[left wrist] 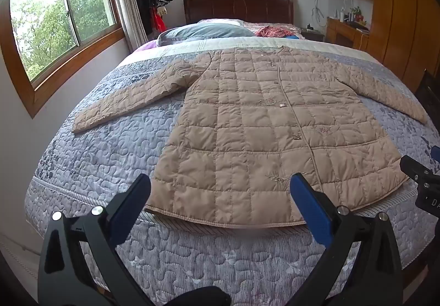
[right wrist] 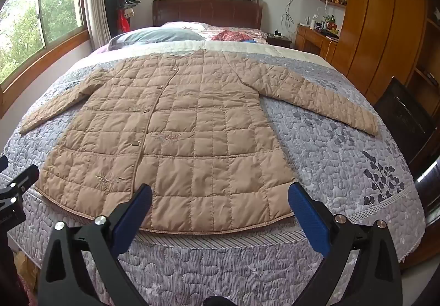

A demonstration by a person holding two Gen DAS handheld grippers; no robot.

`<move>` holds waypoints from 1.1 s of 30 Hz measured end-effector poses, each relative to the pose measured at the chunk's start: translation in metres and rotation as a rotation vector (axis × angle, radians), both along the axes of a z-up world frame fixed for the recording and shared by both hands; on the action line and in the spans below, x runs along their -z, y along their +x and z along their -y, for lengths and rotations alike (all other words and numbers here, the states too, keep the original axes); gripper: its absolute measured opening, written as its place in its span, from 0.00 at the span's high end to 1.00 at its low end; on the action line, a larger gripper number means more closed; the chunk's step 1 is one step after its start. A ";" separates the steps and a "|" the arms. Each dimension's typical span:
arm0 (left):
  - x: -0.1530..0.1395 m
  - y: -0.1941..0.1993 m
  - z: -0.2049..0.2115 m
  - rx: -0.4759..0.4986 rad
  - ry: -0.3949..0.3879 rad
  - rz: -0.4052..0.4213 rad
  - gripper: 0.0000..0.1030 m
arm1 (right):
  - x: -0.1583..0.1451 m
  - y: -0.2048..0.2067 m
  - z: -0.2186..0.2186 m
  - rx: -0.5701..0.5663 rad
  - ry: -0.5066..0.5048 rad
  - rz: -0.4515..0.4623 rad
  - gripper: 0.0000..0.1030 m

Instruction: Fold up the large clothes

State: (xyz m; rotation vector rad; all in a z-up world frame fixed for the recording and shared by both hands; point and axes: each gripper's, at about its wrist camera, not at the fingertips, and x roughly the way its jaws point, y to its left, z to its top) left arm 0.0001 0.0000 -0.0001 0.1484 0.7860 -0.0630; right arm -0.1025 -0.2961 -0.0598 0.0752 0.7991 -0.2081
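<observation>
A tan quilted coat [left wrist: 261,124] lies flat and face up on the bed, buttoned, collar toward the headboard, both sleeves spread out to the sides. It also shows in the right wrist view [right wrist: 176,135]. My left gripper [left wrist: 221,185] is open and empty, hovering above the coat's hem on its left half. My right gripper [right wrist: 220,190] is open and empty, hovering above the hem on its right half. The right gripper's black body shows at the right edge of the left wrist view [left wrist: 423,182]. The left gripper's body shows at the left edge of the right wrist view [right wrist: 16,190].
The bed has a grey-purple quilted cover [left wrist: 110,146] and a dark wooden headboard [left wrist: 236,10]. A grey pillow [left wrist: 203,32] and a red plaid cloth [left wrist: 272,30] lie near the head. A wall with windows [left wrist: 55,19] is left; a wooden wardrobe [right wrist: 379,28] and a dark chair [right wrist: 404,119] are right.
</observation>
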 end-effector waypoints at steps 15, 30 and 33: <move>0.000 0.000 -0.001 0.002 -0.003 0.001 0.03 | 0.000 0.000 0.000 -0.001 0.005 -0.002 0.04; 0.001 0.001 0.002 0.002 0.000 0.002 0.03 | 0.001 0.002 -0.001 -0.004 0.007 -0.004 0.04; 0.001 0.001 0.002 0.003 0.000 0.002 0.03 | 0.001 0.001 -0.001 -0.004 0.007 -0.005 0.04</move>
